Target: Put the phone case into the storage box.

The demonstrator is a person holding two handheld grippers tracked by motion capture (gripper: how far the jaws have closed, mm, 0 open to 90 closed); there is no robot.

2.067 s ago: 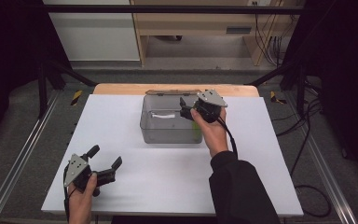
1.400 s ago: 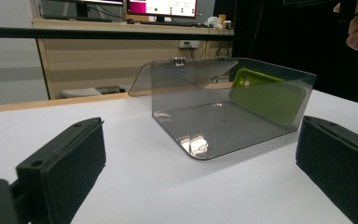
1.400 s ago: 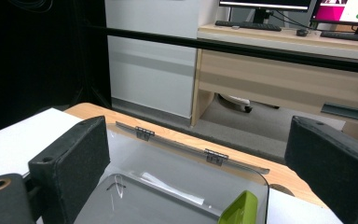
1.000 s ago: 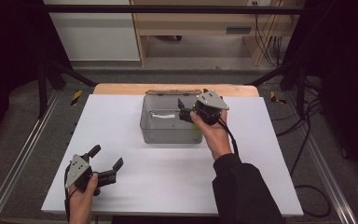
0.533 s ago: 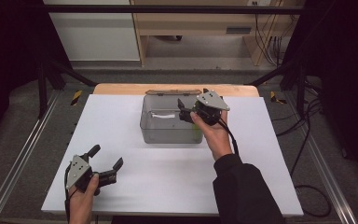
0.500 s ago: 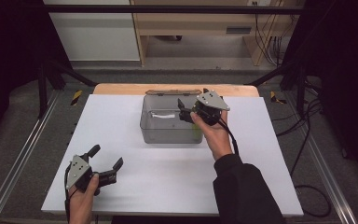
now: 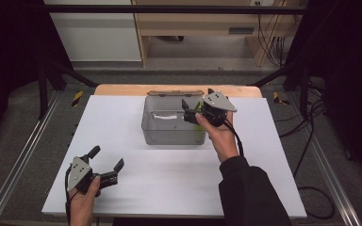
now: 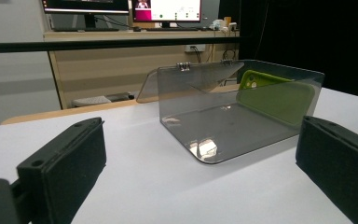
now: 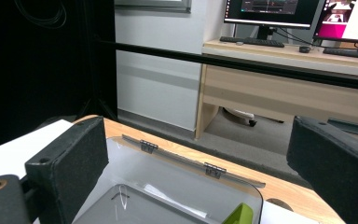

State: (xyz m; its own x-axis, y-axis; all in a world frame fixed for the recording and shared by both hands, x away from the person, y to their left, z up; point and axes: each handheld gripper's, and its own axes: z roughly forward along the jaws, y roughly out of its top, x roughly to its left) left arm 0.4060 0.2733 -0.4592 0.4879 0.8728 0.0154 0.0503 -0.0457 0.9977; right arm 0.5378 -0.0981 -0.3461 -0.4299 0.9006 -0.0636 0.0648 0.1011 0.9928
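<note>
A clear grey box (image 7: 172, 122) stands on the white surface (image 7: 169, 169), a little toward the far side and near the middle. Its lid (image 8: 186, 79) is open and leans back over the far edge, held by two small hinges. Inside the box, a green phone case (image 8: 275, 95) stands on its edge against the right wall. In the high view a small white object also lies on the bottom of the box, but it is too small to tell what it is.

The right tool (image 7: 193, 109) is above the right part of the box, and the hand (image 7: 221, 136) holds it from the near right side. Its jaws are wide apart and hold nothing; in the right gripper view the open box is seen below between them.

The left tool (image 7: 106, 162) is at the near left corner of the surface, well apart from the box. Its jaws are also wide apart and hold nothing, and they point toward the box.
</note>
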